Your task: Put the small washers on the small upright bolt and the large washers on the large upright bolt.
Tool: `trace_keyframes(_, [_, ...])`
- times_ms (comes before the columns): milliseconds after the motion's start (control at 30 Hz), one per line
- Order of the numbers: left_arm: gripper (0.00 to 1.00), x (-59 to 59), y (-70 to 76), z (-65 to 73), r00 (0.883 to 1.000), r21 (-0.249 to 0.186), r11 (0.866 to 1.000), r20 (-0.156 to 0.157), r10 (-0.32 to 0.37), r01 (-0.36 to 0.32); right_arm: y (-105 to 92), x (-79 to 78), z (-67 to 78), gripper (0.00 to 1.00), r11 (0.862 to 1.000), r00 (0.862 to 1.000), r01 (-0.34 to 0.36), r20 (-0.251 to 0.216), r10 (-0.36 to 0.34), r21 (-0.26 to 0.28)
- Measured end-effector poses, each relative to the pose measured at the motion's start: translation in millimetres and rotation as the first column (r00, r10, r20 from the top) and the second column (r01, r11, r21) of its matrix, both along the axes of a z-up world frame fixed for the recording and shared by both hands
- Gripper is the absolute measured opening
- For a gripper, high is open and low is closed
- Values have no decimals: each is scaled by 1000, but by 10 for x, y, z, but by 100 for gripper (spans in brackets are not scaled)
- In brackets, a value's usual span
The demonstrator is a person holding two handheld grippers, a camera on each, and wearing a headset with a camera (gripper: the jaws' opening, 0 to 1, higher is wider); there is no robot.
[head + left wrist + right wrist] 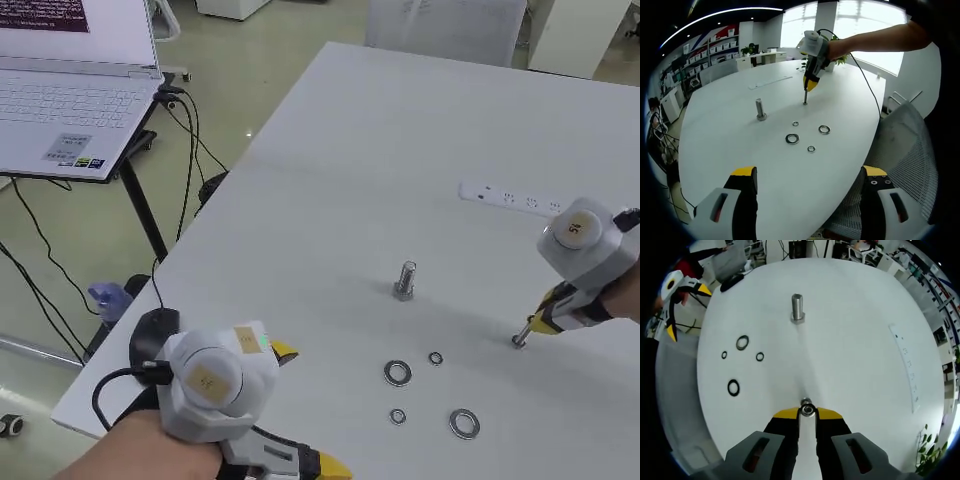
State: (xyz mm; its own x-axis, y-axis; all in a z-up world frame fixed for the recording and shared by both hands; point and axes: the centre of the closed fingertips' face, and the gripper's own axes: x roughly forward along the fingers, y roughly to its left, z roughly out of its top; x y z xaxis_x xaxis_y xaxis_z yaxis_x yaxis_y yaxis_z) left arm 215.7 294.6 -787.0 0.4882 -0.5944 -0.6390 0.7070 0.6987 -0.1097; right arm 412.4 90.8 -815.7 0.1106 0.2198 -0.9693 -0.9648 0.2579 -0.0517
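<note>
My right gripper [807, 413] angles down to the table [850, 340], jaws pinched on the small bolt [521, 338], which stands upright. The large bolt [798, 307] stands straight ahead, and the washers [742, 343] lie ahead-left. My left gripper [809, 175] hovers, jaws wide and holding nothing.

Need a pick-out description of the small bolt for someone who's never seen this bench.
On the white table, find the right gripper, on the side by the power strip. The small bolt stands upright on the tabletop, pinched between its fingers. It is far thinner than the large bolt, which stands free mid-table.
</note>
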Motion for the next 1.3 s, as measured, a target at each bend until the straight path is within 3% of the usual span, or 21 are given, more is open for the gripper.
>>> trace_keyframes(233, [84,30,15,4,1000,-3,1000,3,1,-1,7,3,-58,12,1000,1000,-9,-5,9,-9])
trace_keyframes(733, [83,32,35,-50,1000,-4,1000,-21,3,-3,-3,27,-212,12,999,999,-40,-11,39,-36])
trace_keyframes(1100, [85,84,29,-35,1000,-8,1000,-6,1,-1,-48,45,-337,12,998,999,-48,-21,47,-49])
trace_keyframes(1300, [86,74,3,-62,1000,12,1000,-6,-21,21,-44,40,-393,12,997,998,-60,-24,59,-51])
